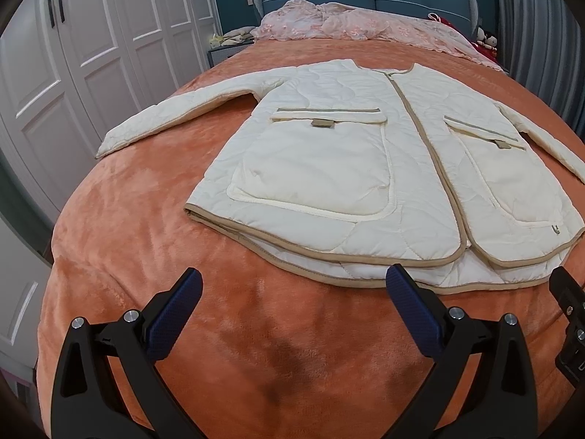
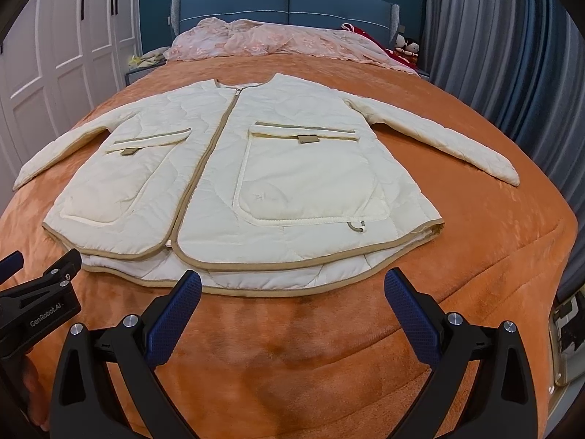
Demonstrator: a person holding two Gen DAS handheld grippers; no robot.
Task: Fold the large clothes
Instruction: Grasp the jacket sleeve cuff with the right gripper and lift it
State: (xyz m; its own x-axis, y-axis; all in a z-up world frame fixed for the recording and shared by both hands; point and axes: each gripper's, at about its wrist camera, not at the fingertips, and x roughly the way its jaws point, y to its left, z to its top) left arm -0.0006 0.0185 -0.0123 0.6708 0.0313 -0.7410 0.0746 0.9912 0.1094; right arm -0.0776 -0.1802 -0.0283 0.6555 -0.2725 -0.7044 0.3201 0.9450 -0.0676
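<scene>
Currently both jaws gape empty: left gripper [image 1: 294,305] and right gripper [image 2: 292,305] hover just short of the quilted cream jacket's [image 1: 365,168] hem, flat on the bed [image 1: 146,256].

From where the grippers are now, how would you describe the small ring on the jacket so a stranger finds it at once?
Start at the orange blanket covering the bed, then the cream quilted jacket spread flat on it. Look at the large patch pocket on the right-hand front panel: the small ring hangs just under its lower right corner. The other pocket shows no such ring.
</scene>
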